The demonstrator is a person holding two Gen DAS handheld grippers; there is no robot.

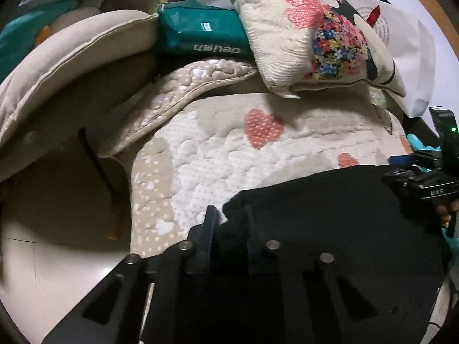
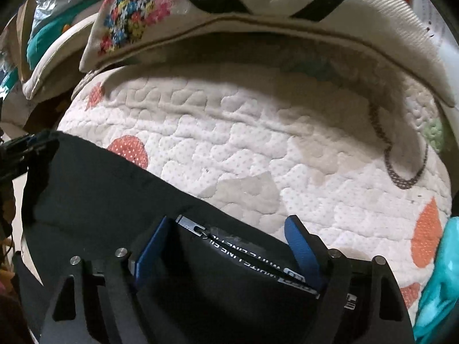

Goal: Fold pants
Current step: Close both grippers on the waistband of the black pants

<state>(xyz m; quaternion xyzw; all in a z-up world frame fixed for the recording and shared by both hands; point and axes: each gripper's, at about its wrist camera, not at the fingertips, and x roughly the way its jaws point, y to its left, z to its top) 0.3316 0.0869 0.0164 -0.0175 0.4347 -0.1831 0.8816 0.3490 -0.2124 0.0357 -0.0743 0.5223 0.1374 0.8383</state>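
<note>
Black pants (image 2: 109, 189) between spread tongs (image 2: 229, 229)

A home bedroom: quilted heart-print bedspread (image 1: 229, 149), embroidered pillow (image 1: 309, 34) (clutter piled behind).

Each camera sits on a gripper and looks forward and down along its jaws, very close to the bed. The left wrist view looks over the black pants (image 1: 330, 200) at the quilt (image 1: 215, 149) and the flower pillow (image 1: 301, 28) behind it. The right wrist view looks down at the pants (image 2: 100, 186) too, from the other end. Both views share the pants, the quilt (image 2: 258, 143) and the pillow (image 2: 172, 8).
</note>
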